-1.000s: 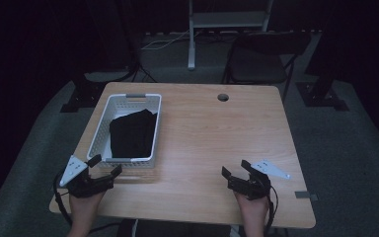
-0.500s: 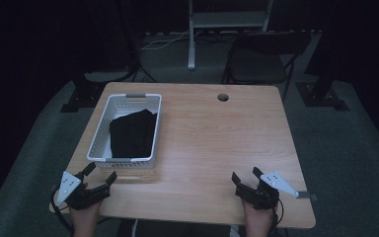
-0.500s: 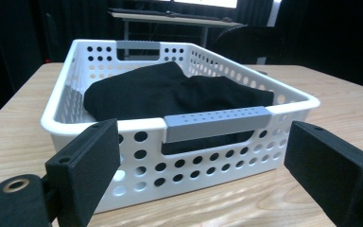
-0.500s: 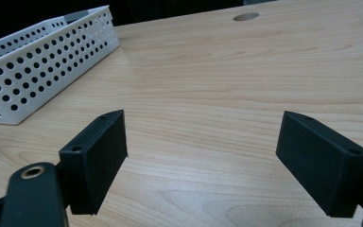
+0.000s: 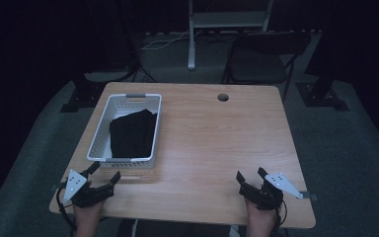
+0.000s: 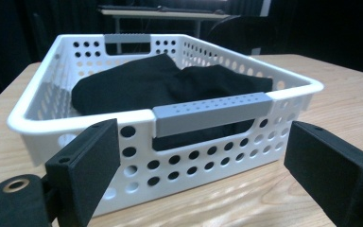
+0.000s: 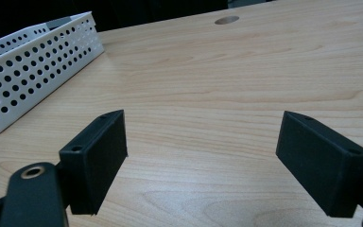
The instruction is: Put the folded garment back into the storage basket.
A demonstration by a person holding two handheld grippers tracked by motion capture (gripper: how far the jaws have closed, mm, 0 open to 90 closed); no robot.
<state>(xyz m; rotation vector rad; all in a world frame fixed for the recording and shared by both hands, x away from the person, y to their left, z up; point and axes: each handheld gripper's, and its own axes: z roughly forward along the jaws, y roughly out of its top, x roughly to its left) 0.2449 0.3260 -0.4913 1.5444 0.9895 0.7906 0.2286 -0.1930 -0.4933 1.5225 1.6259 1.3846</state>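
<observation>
**High view: both grippers lower at the near table edge, jaws wide, nothing held**

High view, near edge first. Left gripper (image 5: 101,177) sits at the near left corner of the table (image 5: 212,148), jaws spread wide and empty, tips pointing toward the near end of the basket (image 5: 94,146). Against the frame a second ago, it has dropped toward the camera's bottom edge and now lies further from the basket; in the half-second frame it was already almost at this spot. Right gripper (image 5: 250,176) is near the near right corner, jaws likewise wide apart with only bare wood between them. It too has shifted down and slightly right in the picture compared with a second ago, and has barely changed since the half-second frame. Jaw spread looks the same in all three frames.

Left gripper view: the two black pads (image 6: 90,163) frame the basket's near wall and its grey handle (image 6: 211,114); the pads are clear of the plastic, not touching.

Right gripper view: pads (image 7: 97,153) stand over open tabletop; the basket's perforated side (image 7: 26,66) lies off to the left, well apart.

Farther out: the white basket rests on the left half of the table, position unchanged. The black cloth (image 5: 132,133) lies folded inside it, filling most of the floor, undisturbed. Beyond, a round cable hole (image 5: 222,97) near the far edge, then a dark chair (image 5: 256,64) behind the table.
</observation>
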